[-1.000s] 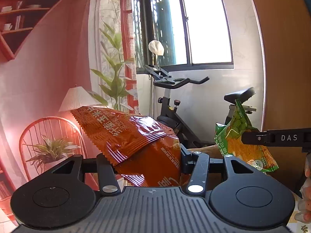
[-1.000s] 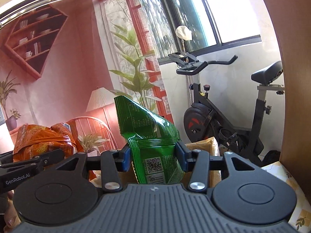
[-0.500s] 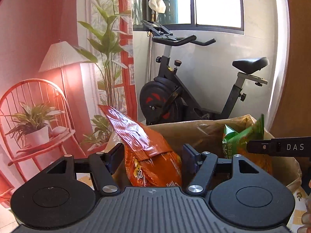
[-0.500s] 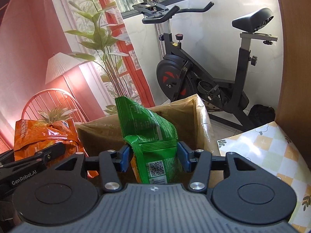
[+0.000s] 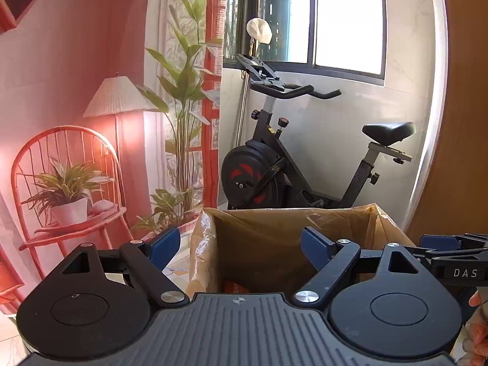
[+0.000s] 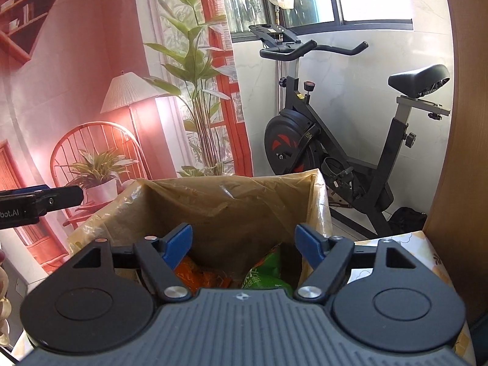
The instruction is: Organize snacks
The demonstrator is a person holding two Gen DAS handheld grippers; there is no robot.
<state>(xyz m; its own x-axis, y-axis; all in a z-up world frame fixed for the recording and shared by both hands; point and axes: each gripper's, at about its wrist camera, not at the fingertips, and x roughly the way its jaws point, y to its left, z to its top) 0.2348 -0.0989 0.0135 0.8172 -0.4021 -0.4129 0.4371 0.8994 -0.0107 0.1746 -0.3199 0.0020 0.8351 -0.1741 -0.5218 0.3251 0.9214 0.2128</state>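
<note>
A cardboard box (image 5: 305, 219) (image 6: 231, 195) lined with brownish plastic stands open right before both grippers. Down inside it lie an orange snack bag (image 6: 204, 276) (image 5: 236, 286) and a green snack bag (image 6: 262, 271). My left gripper (image 5: 239, 241) hovers over the box's left part, jaws opening, nothing between its blue pads. My right gripper (image 6: 244, 239) hangs above the two bags, jaws also opening and empty. In the left wrist view the right gripper's tips (image 5: 442, 245) reach in from the right; in the right wrist view the left gripper (image 6: 39, 199) juts in from the left.
An exercise bike (image 5: 299, 158) (image 6: 344, 140) stands behind the box by the window. A wall mural with a red chair (image 5: 70, 183) and a lamp fills the left. A wooden panel (image 6: 466, 122) rises at the right, beside a patterned tablecloth (image 6: 427, 259).
Both grippers moved over the box and opened. The orange bag left my left gripper and the green bag left my right one; both now lie inside the box.
</note>
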